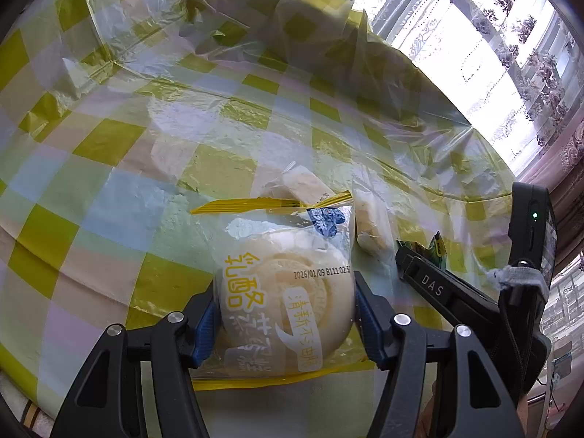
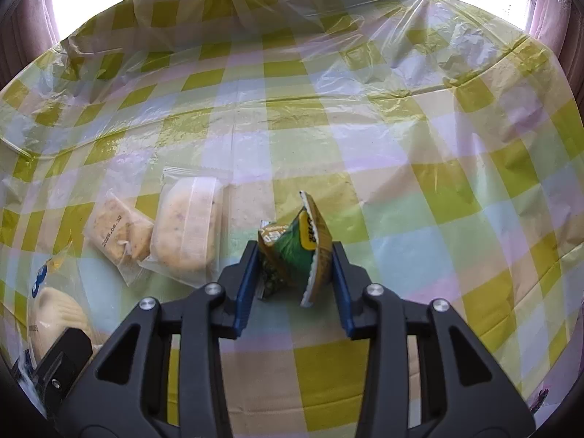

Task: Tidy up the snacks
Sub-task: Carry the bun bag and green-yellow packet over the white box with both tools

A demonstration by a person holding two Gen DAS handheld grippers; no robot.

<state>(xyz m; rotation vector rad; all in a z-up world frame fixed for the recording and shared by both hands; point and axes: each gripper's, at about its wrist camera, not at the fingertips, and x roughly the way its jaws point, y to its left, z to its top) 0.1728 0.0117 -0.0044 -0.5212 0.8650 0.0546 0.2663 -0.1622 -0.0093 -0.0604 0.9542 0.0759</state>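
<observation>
My left gripper (image 1: 284,303) is shut on a clear-and-yellow wrapped round white cake (image 1: 288,292), which also shows at the left edge of the right wrist view (image 2: 54,310). My right gripper (image 2: 295,262) is shut on a small green and gold snack packet (image 2: 295,252), crumpled between the blue pads; its tip shows in the left wrist view (image 1: 436,248). Two clear-wrapped pale pastries lie on the checked tablecloth: a square one (image 2: 118,233) and a larger oval one (image 2: 188,230). In the left wrist view they lie just beyond the cake (image 1: 368,219).
The table is covered by a yellow, green and white checked plastic cloth (image 2: 401,168), crumpled at the far edge. Curtained windows (image 1: 492,36) stand beyond the table. The right gripper's body (image 1: 474,292) is close on the left gripper's right.
</observation>
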